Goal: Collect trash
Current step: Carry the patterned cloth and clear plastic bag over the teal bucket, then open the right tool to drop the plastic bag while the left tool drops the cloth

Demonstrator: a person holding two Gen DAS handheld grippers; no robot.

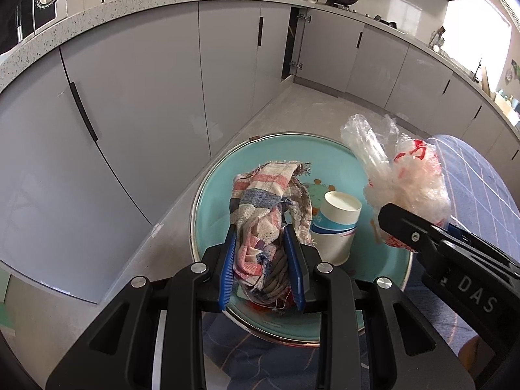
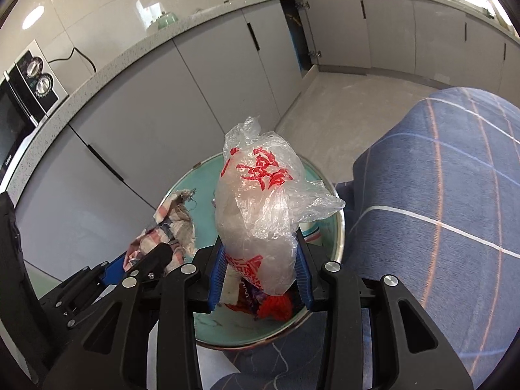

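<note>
Your left gripper [image 1: 262,253] is clamped on the rag [image 1: 266,208], fingers narrow w/ the cloth bunched between the blue pads [image 1: 227,269]. Its long axis runs up-frame, straight out from the fingertips. Your right gripper [image 2: 260,271] is pinched on the plastic bag [image 2: 260,208], which stands upright past the tips, center frame. Both loads hang directly over the teal basin [image 1: 221,175], lower center of each view. A paper cup [image 1: 338,224] sits upside down in it, just right of the rag. Basin lies below both grippers, so prob. neither needs to travel sideways; the left looks a bit closer to the basin.
</note>
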